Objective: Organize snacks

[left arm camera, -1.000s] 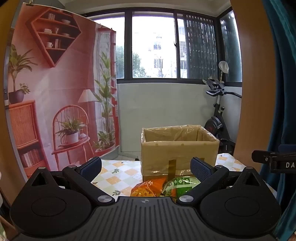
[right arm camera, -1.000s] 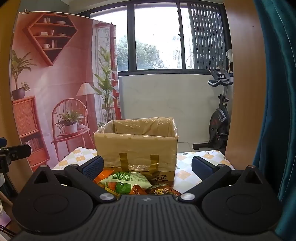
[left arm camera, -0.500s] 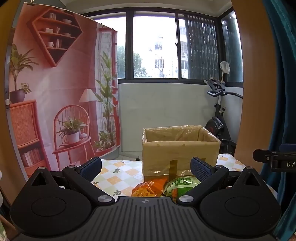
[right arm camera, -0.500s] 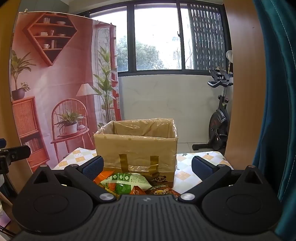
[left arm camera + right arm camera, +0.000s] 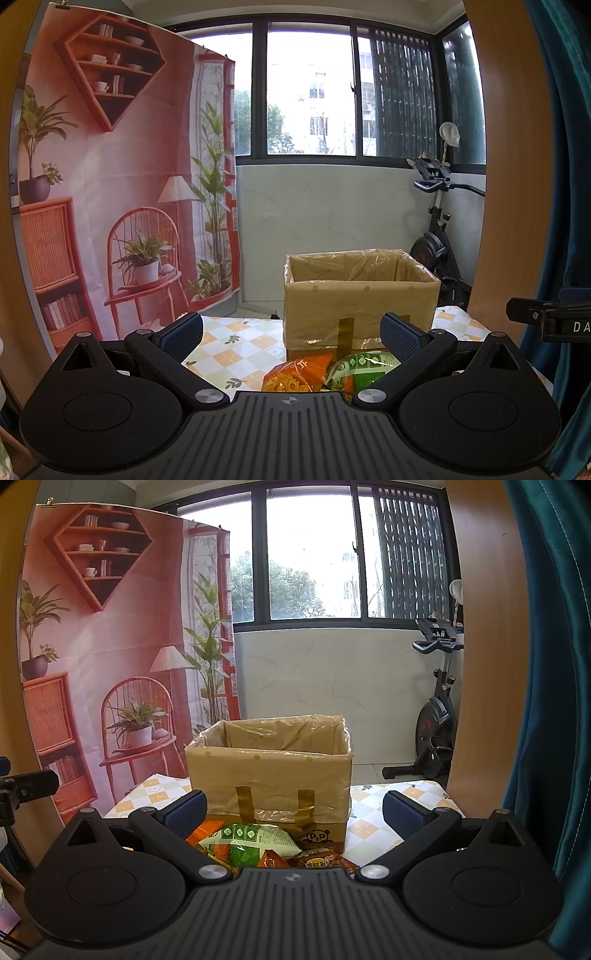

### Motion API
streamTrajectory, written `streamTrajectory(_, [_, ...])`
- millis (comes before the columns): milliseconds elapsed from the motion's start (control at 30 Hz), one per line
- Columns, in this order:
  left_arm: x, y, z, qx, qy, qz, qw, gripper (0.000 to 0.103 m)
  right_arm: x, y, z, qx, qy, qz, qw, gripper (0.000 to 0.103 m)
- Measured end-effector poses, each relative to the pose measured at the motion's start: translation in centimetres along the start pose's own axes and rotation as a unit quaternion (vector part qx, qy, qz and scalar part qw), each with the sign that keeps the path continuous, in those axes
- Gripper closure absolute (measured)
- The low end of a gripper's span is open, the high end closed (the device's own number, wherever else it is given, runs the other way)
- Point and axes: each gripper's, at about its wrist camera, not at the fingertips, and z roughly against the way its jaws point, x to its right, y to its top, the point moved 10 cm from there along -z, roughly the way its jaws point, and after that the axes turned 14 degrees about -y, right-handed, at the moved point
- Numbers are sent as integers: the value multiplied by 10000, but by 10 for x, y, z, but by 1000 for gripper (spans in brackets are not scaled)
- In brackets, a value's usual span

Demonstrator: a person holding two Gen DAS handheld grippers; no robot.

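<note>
Hovering level before the cardboard box (image 5: 358, 295), left gripper (image 5: 291, 326) and right gripper (image 5: 293, 806) wide, empty.

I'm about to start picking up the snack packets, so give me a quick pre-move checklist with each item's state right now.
1. Left gripper open, nothing between its fingers: ok.
2. Right gripper open and holding nothing: ok.
3. Cardboard box upright, top open, plastic liner in place: ok.
4. Snacks in view in front of the box: green packet and orange packet lie on the checked tablecloth: ok.
5. Box already holding anything: cannot tell, its inside is hidden from both cameras.
6. Total packet count: cannot tell, gripper bodies cover the pile.
</note>
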Motion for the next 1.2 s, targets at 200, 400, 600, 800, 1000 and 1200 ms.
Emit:
streamTrajectory(200, [0, 0, 0, -4, 2, 9, 10000, 0, 0, 0, 0, -6, 0, 1, 10000, 0])
streamTrajectory(400, [-1, -1, -1, -16, 1, 19, 10000, 0, 0, -1, -1, -6, 3, 0, 10000, 0])
streamTrajectory(600, [-2, -3, -3, -42, -1, 41, 10000, 0, 1, 0, 0, -21, 9, 5, 10000, 0])
streamTrajectory(800, [-2, -3, -3, -41, 1, 39, 10000, 0, 5, -5, -3, -29, 5, 2, 10000, 0])
streamTrajectory(1000, [-4, -4, -3, -50, -2, 52, 10000, 0, 6, -4, -1, -32, 6, 2, 10000, 0])
streamTrajectory(1200, [-4, -4, -2, -57, -4, 57, 10000, 0, 8, -6, -1, -43, 5, -3, 10000, 0])
